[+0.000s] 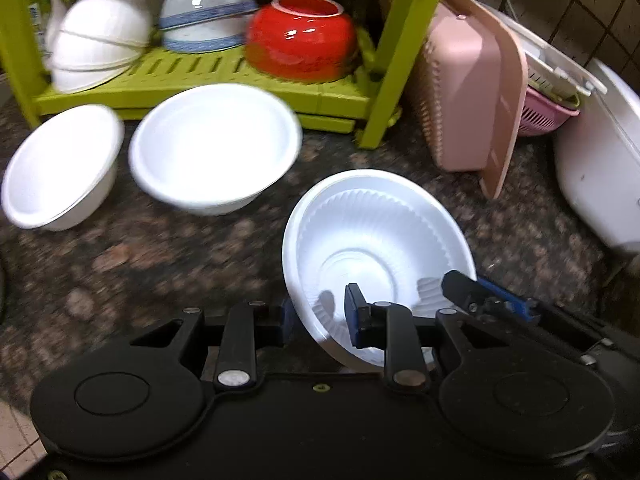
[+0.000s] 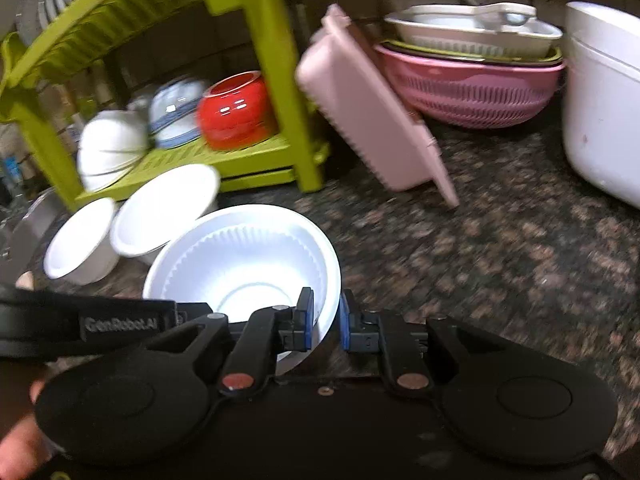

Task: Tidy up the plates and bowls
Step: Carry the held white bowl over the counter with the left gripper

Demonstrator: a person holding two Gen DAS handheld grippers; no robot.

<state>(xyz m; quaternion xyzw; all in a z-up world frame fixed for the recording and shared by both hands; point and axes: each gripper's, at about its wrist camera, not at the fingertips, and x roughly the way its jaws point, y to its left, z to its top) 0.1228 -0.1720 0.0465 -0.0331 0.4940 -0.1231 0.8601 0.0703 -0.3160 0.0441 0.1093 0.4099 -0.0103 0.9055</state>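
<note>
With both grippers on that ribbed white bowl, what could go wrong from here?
1. The ribbed bowl looks thin; the left gripper and right gripper each pinch its rim from a different side, so uneven pulls may bend it or make it slip.
2. Two white bowls sit close beside it and could get knocked.

A white ribbed foam bowl (image 1: pixel 376 240) is tilted, mouth up, above the speckled stone counter (image 1: pixel 140 264). Two plain white bowls (image 1: pixel 216 148) (image 1: pixel 60 168) are set upright on the counter before a lime-green plastic rack (image 1: pixel 192 80), where white (image 1: pixel 96 40), blue-banded (image 1: pixel 208 12) and glossy red (image 1: pixel 300 40) bowls are stored upturned.
</note>
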